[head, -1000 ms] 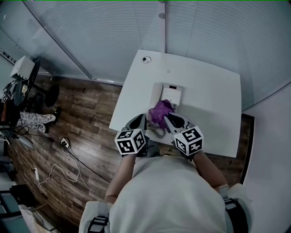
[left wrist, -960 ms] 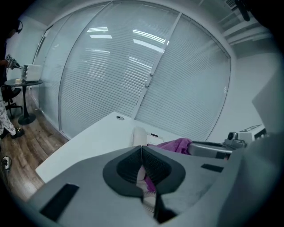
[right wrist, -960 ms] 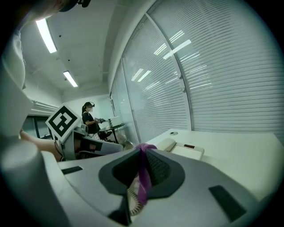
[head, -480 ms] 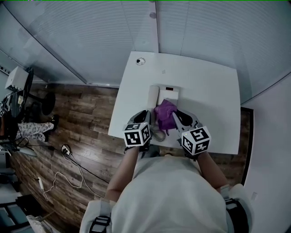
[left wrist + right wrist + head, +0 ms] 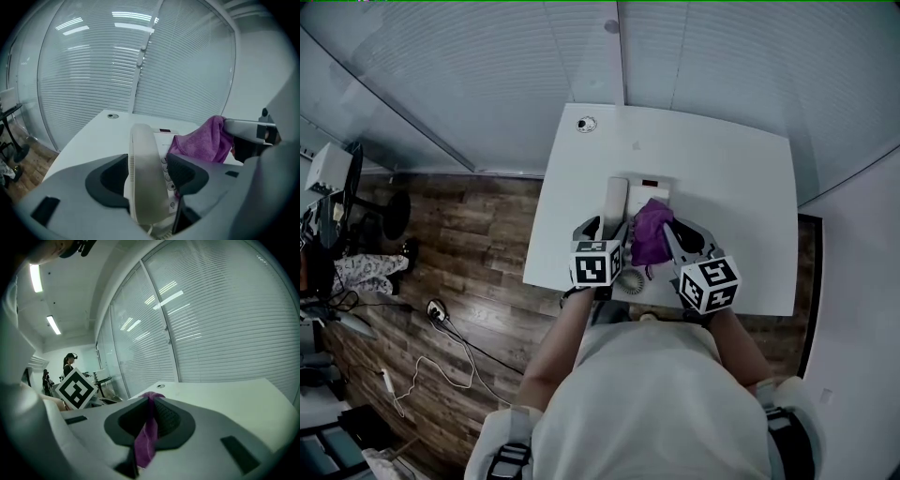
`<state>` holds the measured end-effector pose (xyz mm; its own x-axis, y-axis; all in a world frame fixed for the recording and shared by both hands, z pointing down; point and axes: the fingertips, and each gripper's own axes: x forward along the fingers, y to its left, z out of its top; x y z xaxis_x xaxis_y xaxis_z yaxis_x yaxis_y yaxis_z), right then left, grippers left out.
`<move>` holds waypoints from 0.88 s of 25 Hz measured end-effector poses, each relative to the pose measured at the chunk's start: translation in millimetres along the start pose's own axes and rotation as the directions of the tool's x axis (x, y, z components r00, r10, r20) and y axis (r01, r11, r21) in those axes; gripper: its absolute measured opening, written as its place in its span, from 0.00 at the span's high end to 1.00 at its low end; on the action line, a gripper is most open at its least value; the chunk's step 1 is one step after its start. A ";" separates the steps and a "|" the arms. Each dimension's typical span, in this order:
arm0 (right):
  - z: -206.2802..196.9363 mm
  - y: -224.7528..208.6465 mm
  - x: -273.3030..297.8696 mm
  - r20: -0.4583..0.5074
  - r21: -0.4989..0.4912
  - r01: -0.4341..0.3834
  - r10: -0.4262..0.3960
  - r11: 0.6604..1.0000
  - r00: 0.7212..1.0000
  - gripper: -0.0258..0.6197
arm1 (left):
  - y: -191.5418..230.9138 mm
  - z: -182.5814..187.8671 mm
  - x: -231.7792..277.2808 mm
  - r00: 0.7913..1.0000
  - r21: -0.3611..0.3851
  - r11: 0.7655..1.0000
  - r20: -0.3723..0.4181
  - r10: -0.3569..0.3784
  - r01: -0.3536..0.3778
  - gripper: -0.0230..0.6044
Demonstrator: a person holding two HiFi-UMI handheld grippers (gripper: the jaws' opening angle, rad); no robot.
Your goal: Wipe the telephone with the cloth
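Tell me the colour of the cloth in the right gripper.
The cloth is purple, clearest in the left gripper view.

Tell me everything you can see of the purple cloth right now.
The cloth is purple and looks like soft, napped microfibre. It is bunched into a crumpled wad, not spread flat. The right gripper is shut on one fold, a thin strip between its pads. The rest hangs over the keypad side of the white telephone, beside the handset; whether it presses on the keys cannot be told.
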<state>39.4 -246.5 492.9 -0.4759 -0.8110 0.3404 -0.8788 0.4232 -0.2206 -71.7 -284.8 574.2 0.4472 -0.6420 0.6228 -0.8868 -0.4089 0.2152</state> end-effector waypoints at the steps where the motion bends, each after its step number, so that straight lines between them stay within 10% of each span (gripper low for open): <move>1: -0.8 -0.7 0.5 -0.002 0.001 0.002 -0.002 1.000 1.000 0.89 | -0.4 0.1 3.2 1.000 0.009 1.000 -0.007 0.007 -0.007 0.58; 22: -8.3 -14.1 6.4 -0.022 0.036 0.011 -0.010 0.999 1.000 0.89 | 7.8 -1.9 35.3 0.983 0.060 0.984 -0.060 0.173 -0.170 0.60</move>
<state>48.5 -254.3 505.7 -0.4674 -0.8064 0.3623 -0.8823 0.3994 -0.2493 -63.0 -309.5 599.3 0.2789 -0.6627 0.6950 -0.9411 -0.3325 0.0605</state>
